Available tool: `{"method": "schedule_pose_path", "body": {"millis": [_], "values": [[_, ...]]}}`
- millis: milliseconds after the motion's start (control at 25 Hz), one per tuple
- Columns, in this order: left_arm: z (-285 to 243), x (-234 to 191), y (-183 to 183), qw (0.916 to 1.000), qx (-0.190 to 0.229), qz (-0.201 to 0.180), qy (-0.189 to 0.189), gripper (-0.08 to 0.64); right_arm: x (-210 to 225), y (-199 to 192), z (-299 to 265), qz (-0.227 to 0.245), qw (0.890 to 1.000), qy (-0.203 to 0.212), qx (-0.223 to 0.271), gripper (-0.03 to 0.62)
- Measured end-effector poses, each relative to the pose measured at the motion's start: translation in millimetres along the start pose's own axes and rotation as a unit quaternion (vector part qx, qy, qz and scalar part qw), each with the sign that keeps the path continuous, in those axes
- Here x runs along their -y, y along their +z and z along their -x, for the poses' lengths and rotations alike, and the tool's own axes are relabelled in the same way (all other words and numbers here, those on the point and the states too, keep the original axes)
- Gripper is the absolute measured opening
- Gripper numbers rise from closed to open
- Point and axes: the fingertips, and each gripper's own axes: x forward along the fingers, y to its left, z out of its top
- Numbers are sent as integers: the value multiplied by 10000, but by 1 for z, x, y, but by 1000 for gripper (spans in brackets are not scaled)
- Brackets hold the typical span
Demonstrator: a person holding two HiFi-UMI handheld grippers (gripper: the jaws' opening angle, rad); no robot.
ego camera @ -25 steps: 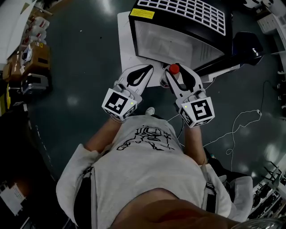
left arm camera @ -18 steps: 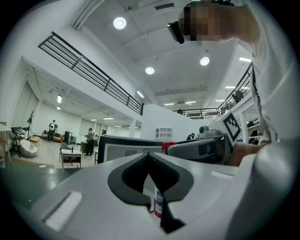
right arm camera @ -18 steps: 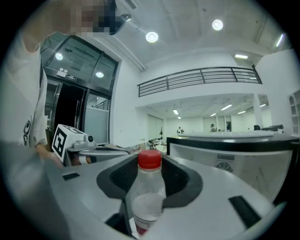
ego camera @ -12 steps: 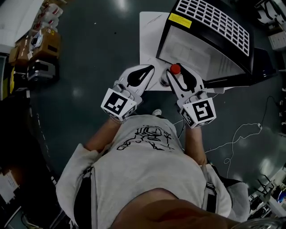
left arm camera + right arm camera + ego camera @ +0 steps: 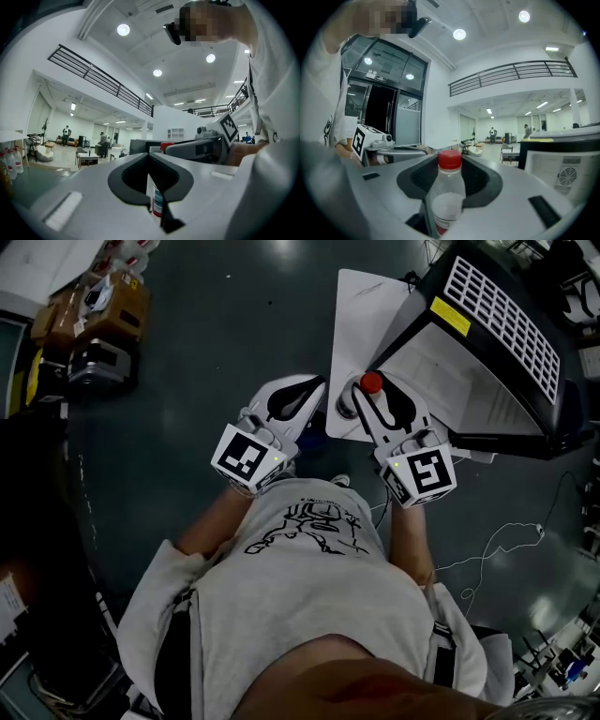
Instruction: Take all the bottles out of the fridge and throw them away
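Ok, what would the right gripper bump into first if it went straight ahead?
Probably nothing nearby: the right gripper, holding a red-capped bottle, points into the open hall. The fridge sits off to its right, beside that line, though depth is hard to judge.

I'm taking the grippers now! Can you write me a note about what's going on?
Right gripper: shut on a clear plastic bottle with a red cap.
Left gripper: shut, seemingly on a small white bottle with a blue and red label.
The black fridge with a white grille stands ahead on the right.
Done: both bottles are out.
Left: throw them away; no bin shows.
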Motion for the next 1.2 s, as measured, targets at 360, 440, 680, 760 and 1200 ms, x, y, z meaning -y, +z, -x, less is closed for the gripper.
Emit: {"method": "schedule_pose_path", "body": {"millis": [360, 440, 680, 760, 1200], "values": [[51, -53, -3, 9996, -19, 20, 296, 9, -49, 7, -61, 83, 9994, 348, -3, 158], [60, -62, -5, 9996, -35, 28, 296, 9, -59, 8, -72, 92, 9992, 393, -9, 158], [84, -83, -10, 9993, -99, 51, 351, 9, -81, 3, -94, 99, 9989, 459, -66, 156], [86, -85, -11, 9992, -128, 46, 384, 9, -83, 1, -97, 101, 9988, 478, -93, 156], [69, -78, -4, 9985, -23, 56, 548, 9, -67, -1, -87, 148, 9981, 589, -141, 156]]}}
